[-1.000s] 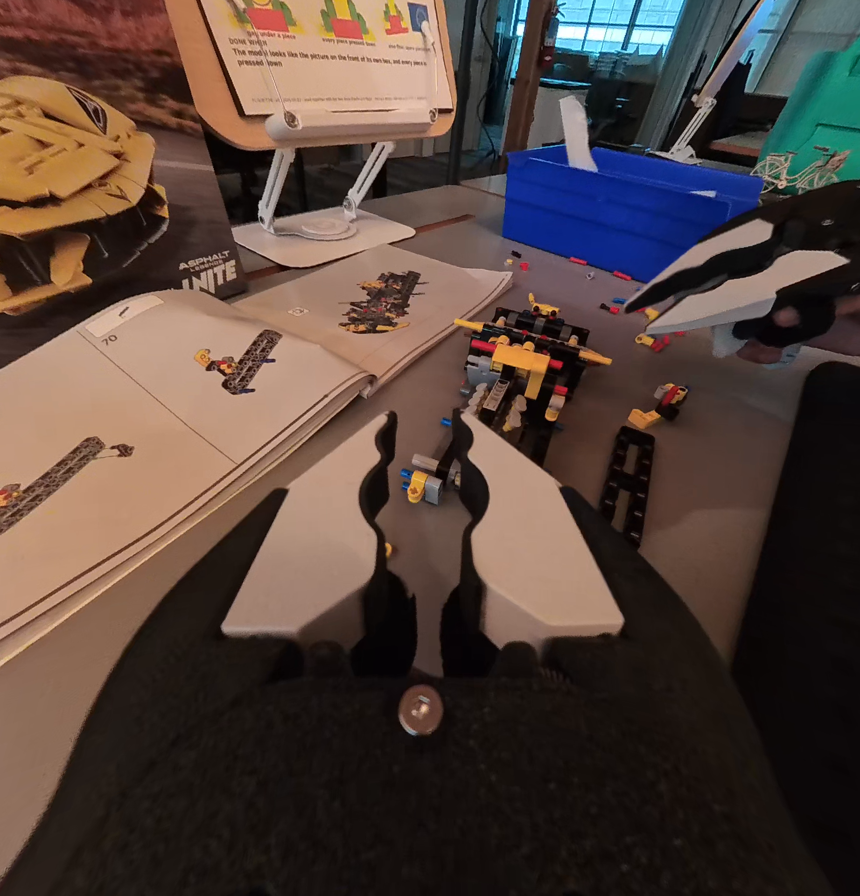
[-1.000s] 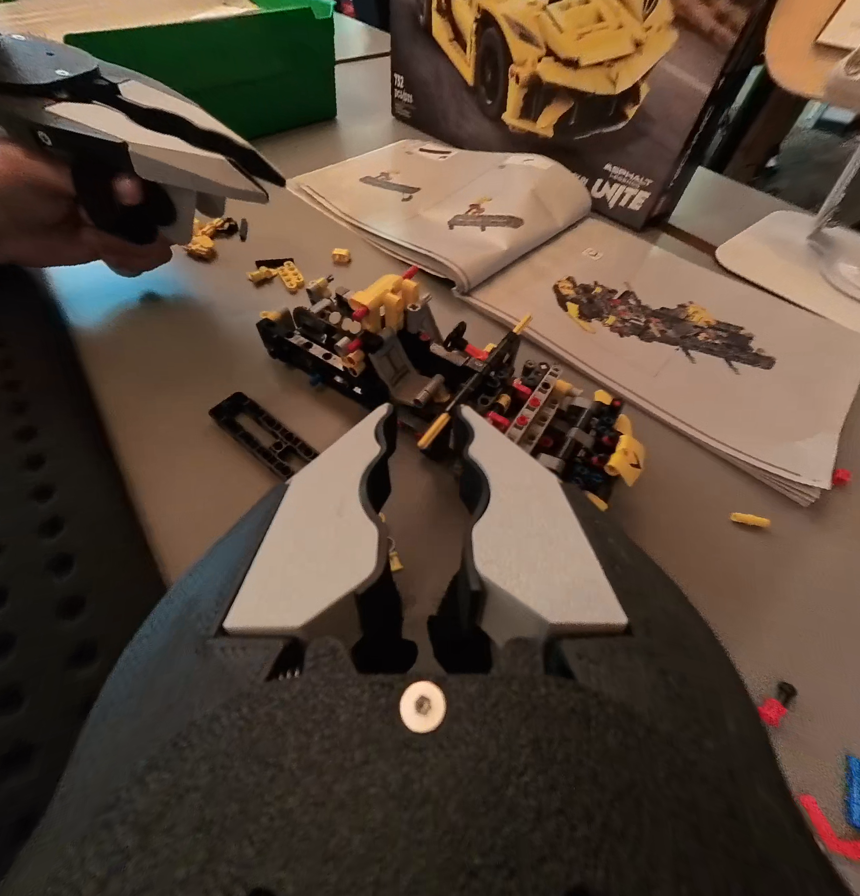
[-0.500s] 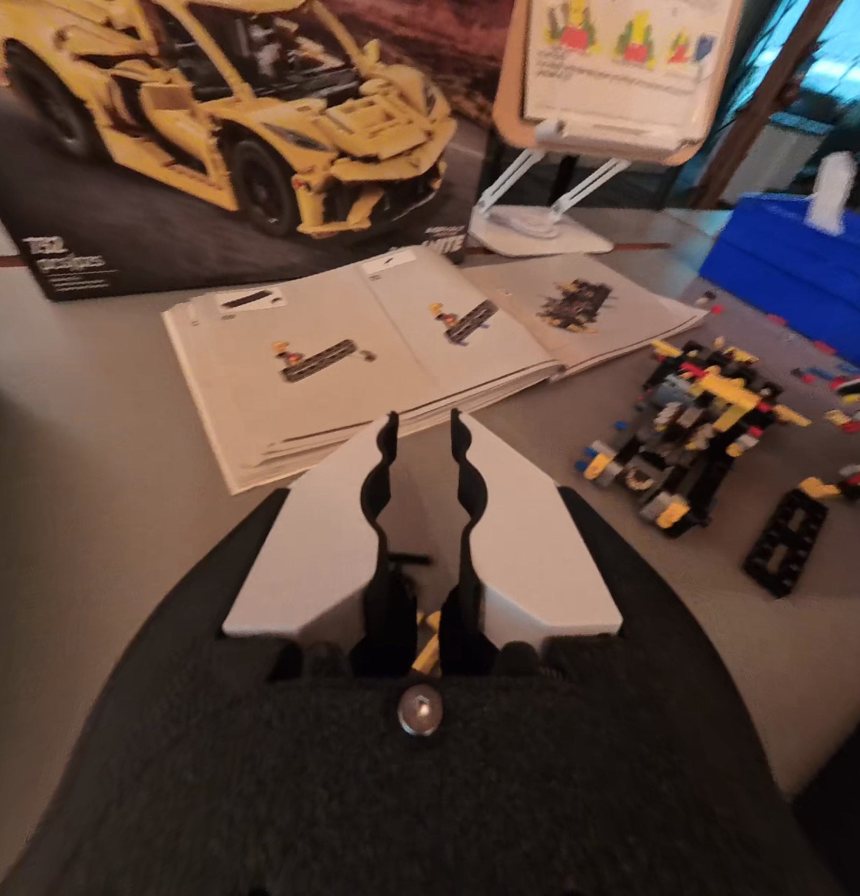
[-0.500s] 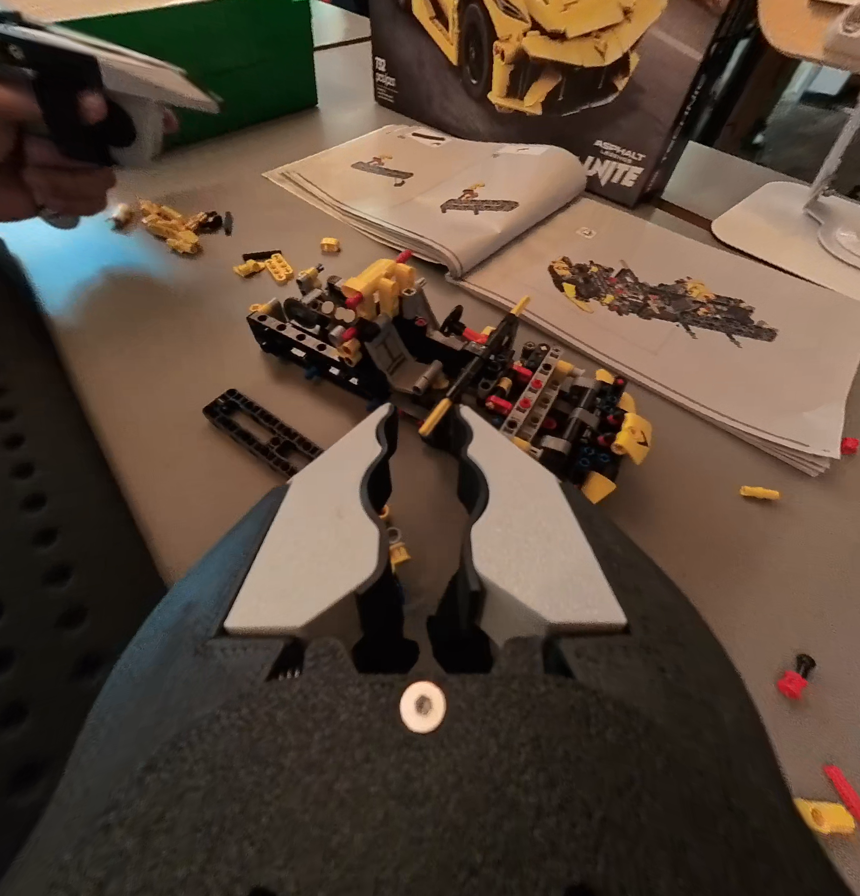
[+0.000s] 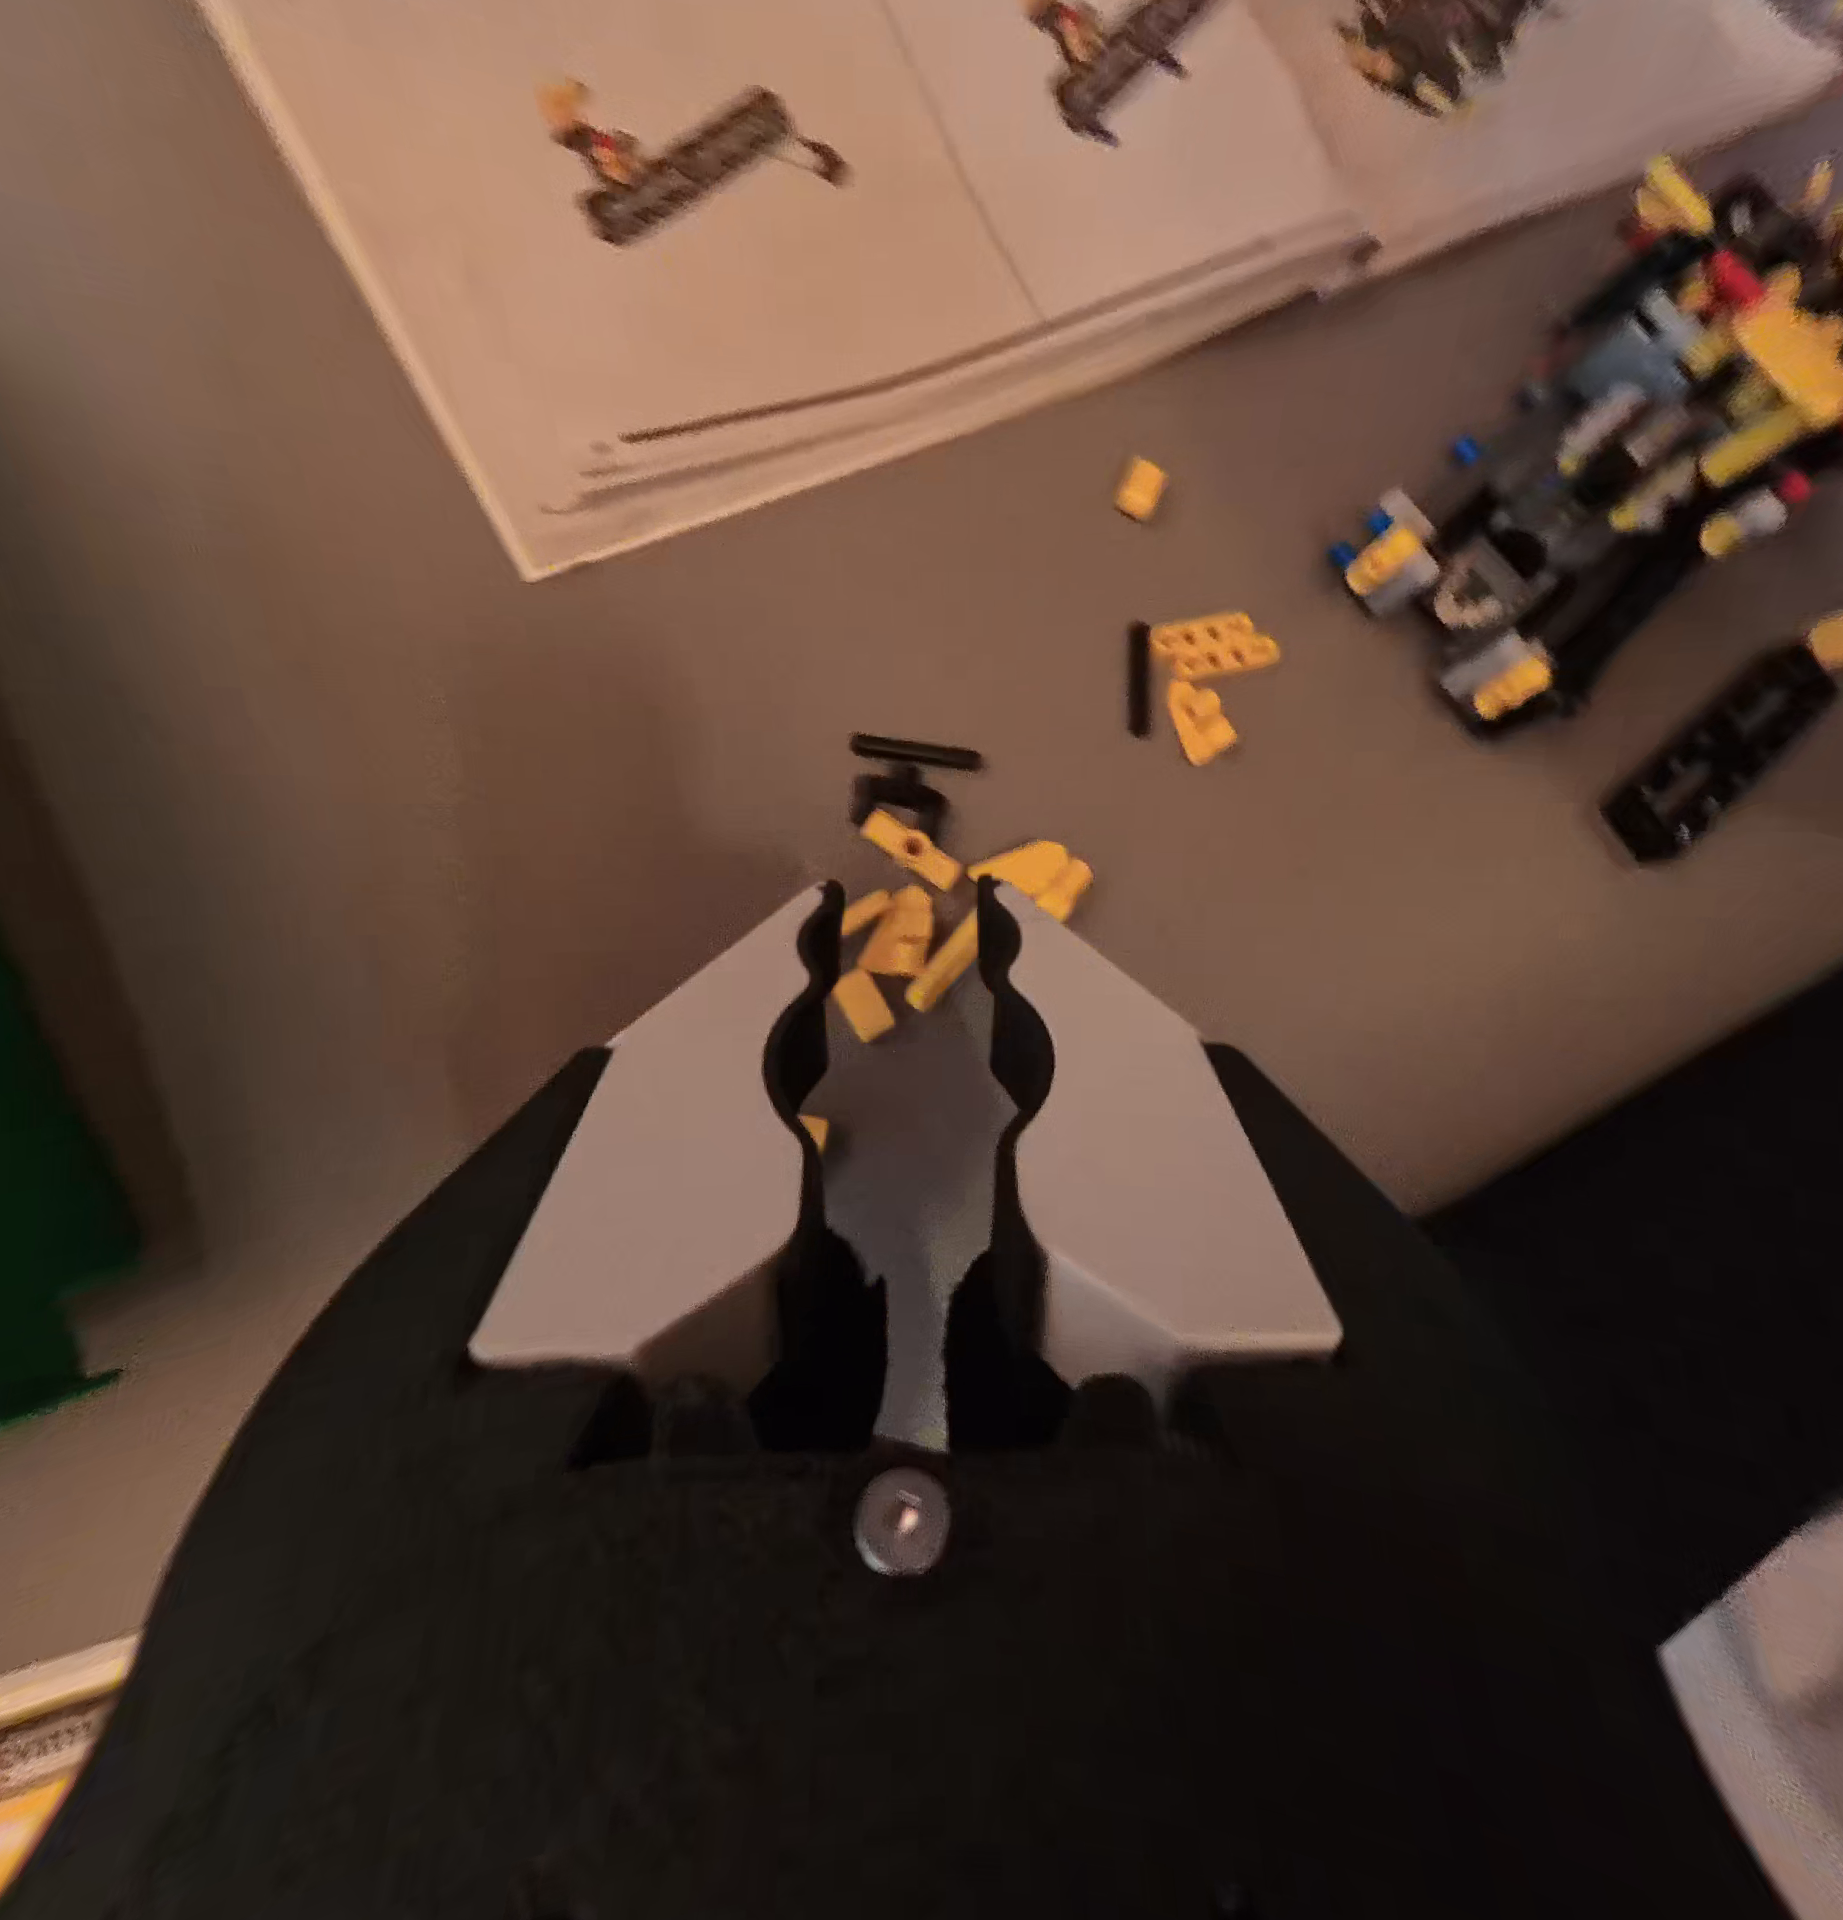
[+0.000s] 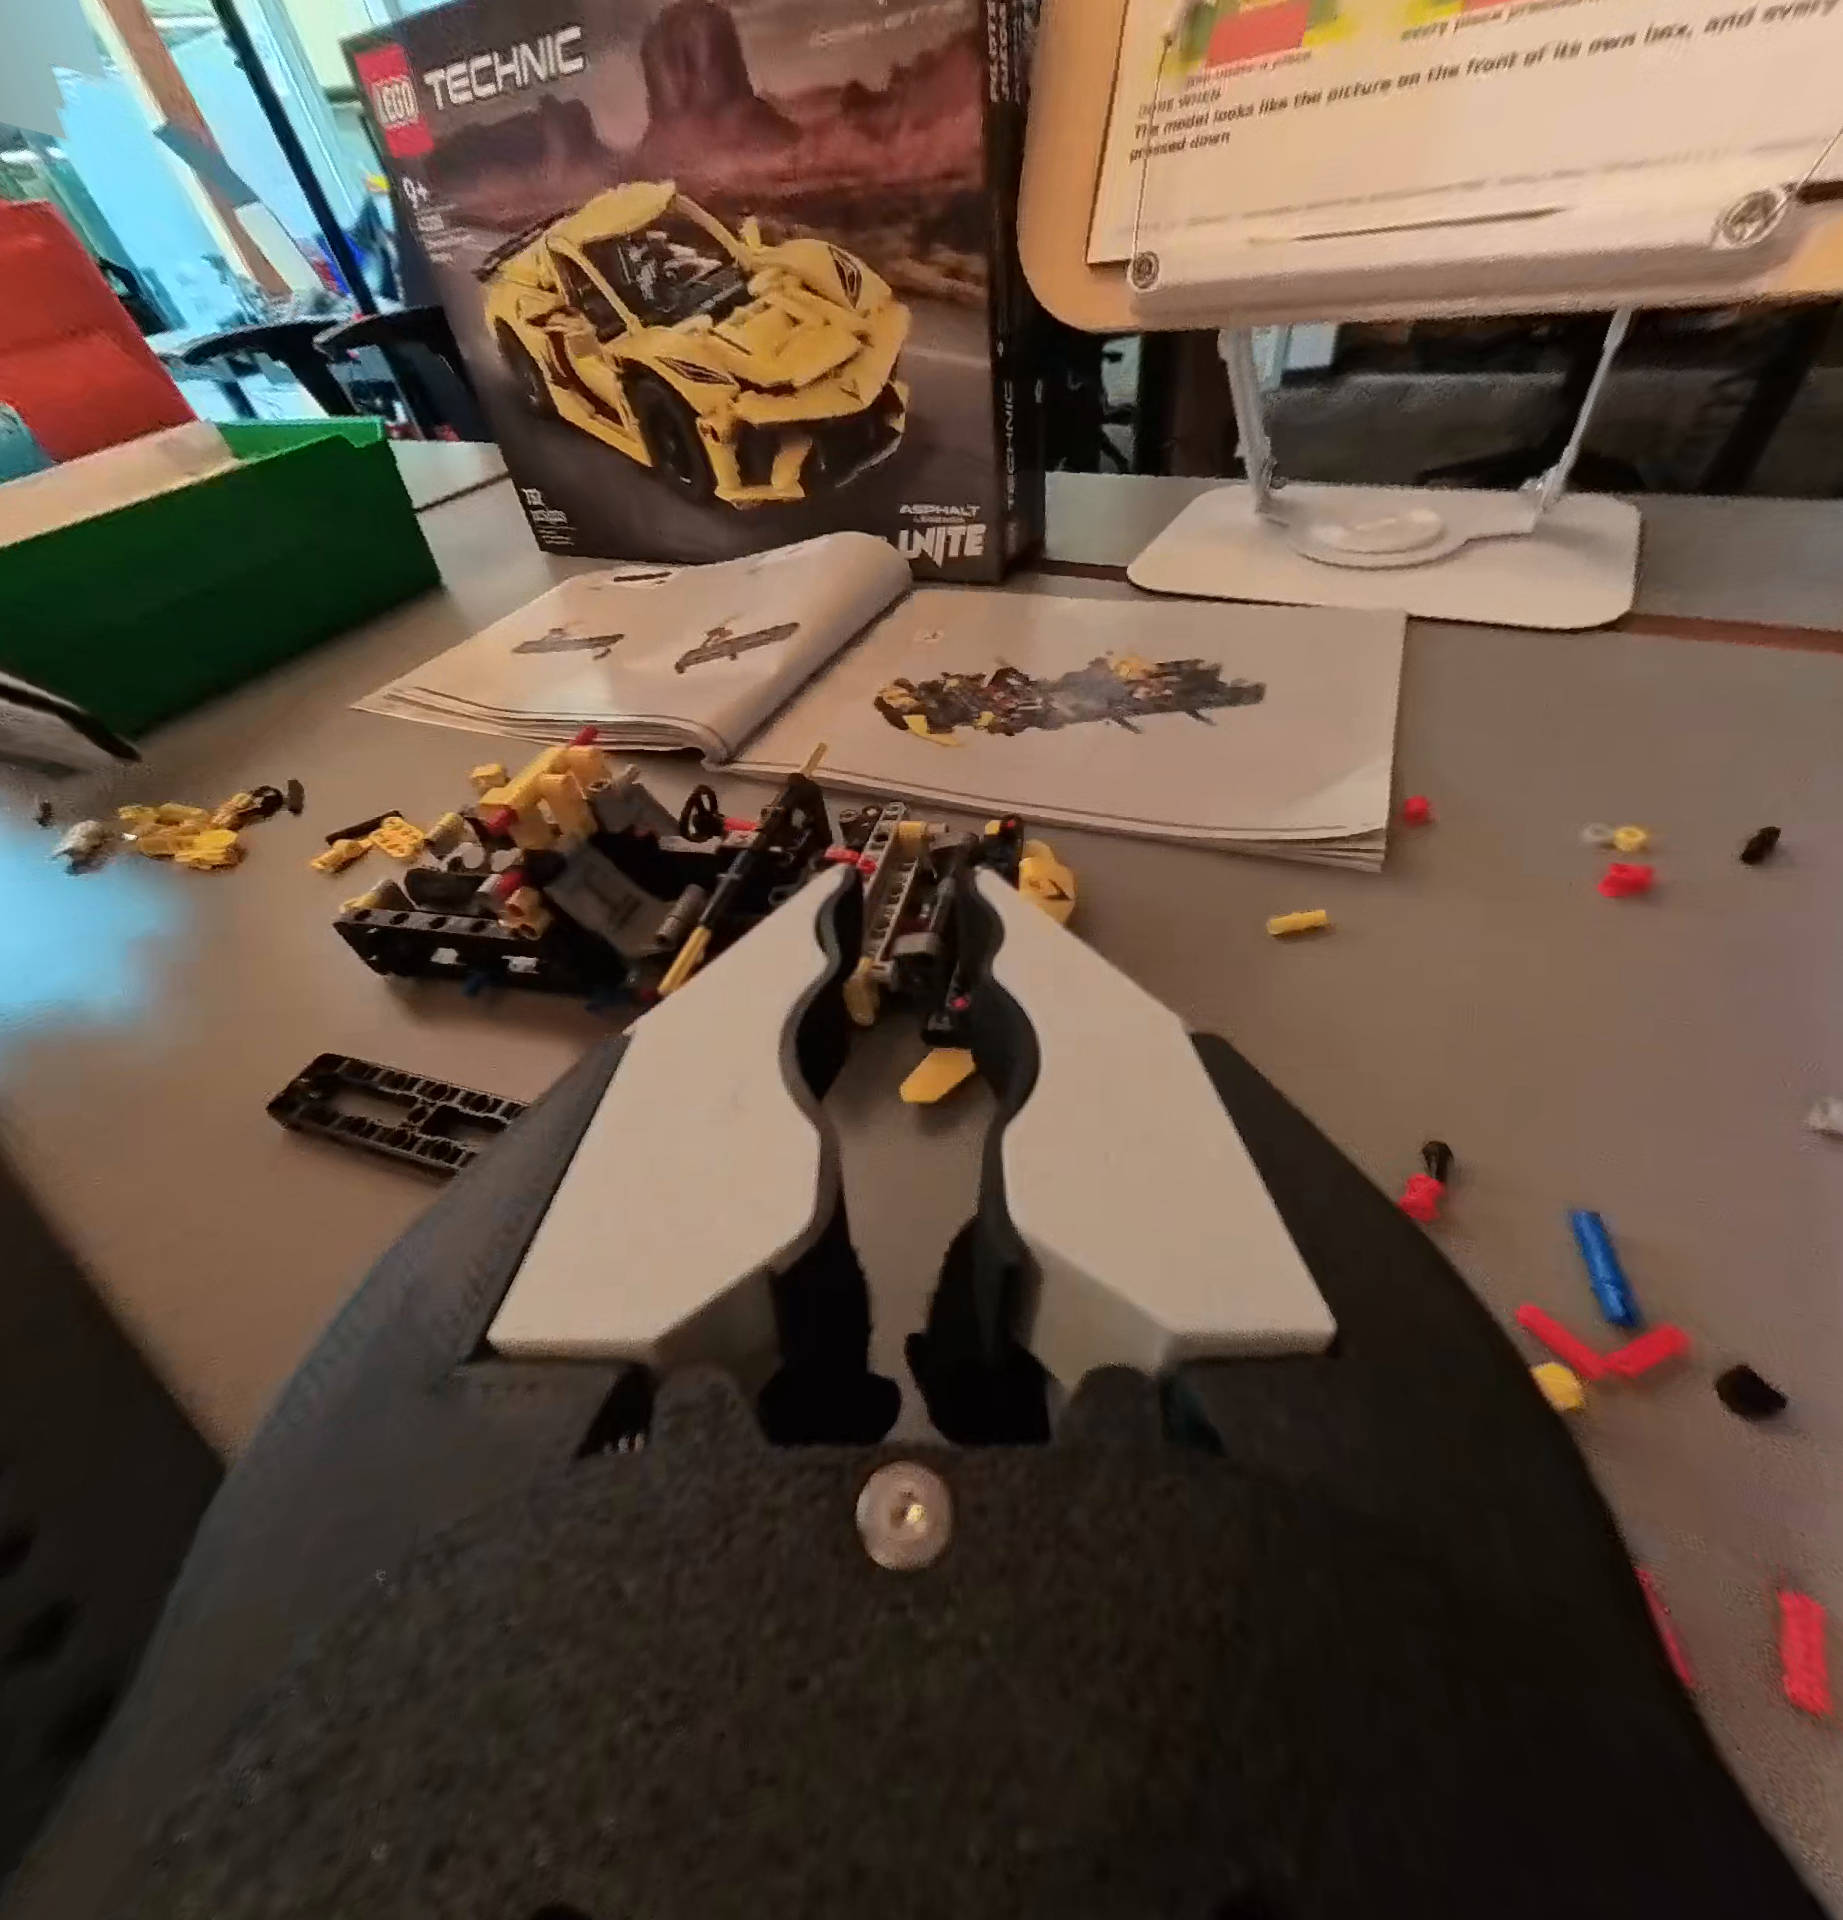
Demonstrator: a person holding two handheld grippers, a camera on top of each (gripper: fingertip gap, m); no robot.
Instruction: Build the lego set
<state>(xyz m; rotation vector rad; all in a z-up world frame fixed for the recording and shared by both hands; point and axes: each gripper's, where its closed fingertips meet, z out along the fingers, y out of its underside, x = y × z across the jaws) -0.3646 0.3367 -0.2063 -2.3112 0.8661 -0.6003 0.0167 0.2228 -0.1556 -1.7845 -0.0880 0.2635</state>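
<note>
Left tongs (image 5: 904, 896) released, swung away from the model in the last second and now poised over the yellow pile (image 5: 922, 940) near the desk's left edge, nothing between the fingers; reads as a hunt for the next piece. Right tongs (image 6: 904, 883) also released and empty, drawn in close to the model's (image 6: 626, 883) right end, likely to steady it. Model half built, mid-desk, just in front of the manual (image 6: 896, 686). From the left: green bin (image 6: 190, 561) at the far left edge, pile, black frame (image 6: 392, 1112) loose beside the model, box (image 6: 709, 291) upright behind the manual, stand (image 6: 1384, 540) at the back right, red and blue bits (image 6: 1603, 1262) strewn toward the right edge. Pile pieces overlapping, so singling one out looks fiddly.
</note>
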